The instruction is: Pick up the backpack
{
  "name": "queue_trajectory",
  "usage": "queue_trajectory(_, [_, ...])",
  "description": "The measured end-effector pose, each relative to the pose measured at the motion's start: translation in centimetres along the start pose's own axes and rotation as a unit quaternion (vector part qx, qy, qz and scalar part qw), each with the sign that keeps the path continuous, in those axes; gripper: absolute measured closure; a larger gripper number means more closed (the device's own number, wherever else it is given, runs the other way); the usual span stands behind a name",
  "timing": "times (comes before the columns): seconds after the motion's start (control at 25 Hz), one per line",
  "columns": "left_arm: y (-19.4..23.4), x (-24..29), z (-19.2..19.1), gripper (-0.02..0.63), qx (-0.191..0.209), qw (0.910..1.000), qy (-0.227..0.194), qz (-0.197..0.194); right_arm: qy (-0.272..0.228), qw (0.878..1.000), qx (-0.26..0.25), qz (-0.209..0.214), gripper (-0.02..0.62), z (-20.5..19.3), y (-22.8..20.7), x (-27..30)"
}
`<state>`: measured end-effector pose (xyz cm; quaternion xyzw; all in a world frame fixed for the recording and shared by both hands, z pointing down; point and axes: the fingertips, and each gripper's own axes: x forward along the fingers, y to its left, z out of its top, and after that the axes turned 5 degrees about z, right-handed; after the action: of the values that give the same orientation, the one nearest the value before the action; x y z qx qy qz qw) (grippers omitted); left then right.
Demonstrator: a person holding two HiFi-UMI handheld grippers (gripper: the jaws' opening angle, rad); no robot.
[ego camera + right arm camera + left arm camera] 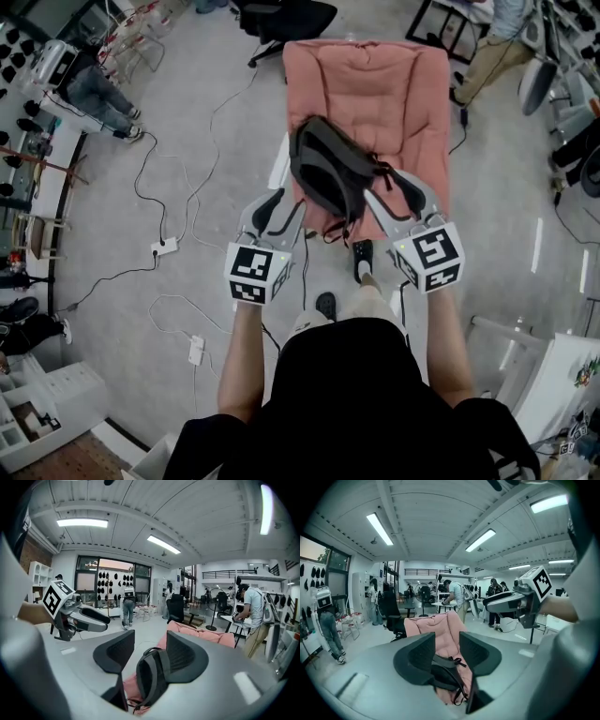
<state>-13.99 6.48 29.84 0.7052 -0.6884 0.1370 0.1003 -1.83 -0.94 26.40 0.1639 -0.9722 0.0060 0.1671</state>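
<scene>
A black backpack (pixel 328 173) lies slumped on a pink padded lounge chair (pixel 366 84), at its near end. My left gripper (pixel 286 202) is at the bag's left edge, my right gripper (pixel 386 184) at its right edge by a strap. Both stand open with nothing pressed between the pads. In the left gripper view the jaws (pixel 446 644) frame the bag's straps (pixel 445 672) and the pink cushion (pixel 436 625) beyond. In the right gripper view the bag (pixel 150 677) shows through the gap between the jaws (pixel 151 648), close to the right one.
The person's shoes (pixel 363 258) stand at the chair's foot. Cables and a power strip (pixel 165 247) trail over the grey floor at left. A black office chair (pixel 281 19) is behind the lounger. People stand at far left (pixel 94 94) and top right (pixel 497 47).
</scene>
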Motion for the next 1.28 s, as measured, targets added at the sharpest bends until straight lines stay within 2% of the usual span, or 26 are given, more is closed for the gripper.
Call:
queue_trajectory(0.36, [1.4,7.2,2.3,0.448,-0.015,0.9993,0.023,0.027,0.013,0.999,0.002,0.040,0.400,0.8,-7.3,4.6])
queue_trajectory(0.72, [3.2,13.3,2.5,0.448,-0.042,0.9943,0.063,0.074,0.046,0.994,0.005,0.098,0.400,-1.0,-13.1,10.4])
queue_trajectory(0.92, [4.6,15.7,2.0,0.448,-0.058,0.9892,0.089,0.101,0.068,0.988,0.020,0.139,0.400,-2.1,-14.6,13.8])
queue_trajectory(1.28, [6.3,19.3,-1.6,0.448,-0.084,0.9781,0.128,0.141,0.114,0.975,0.015,0.189,0.400,-7.2,-15.5,18.9])
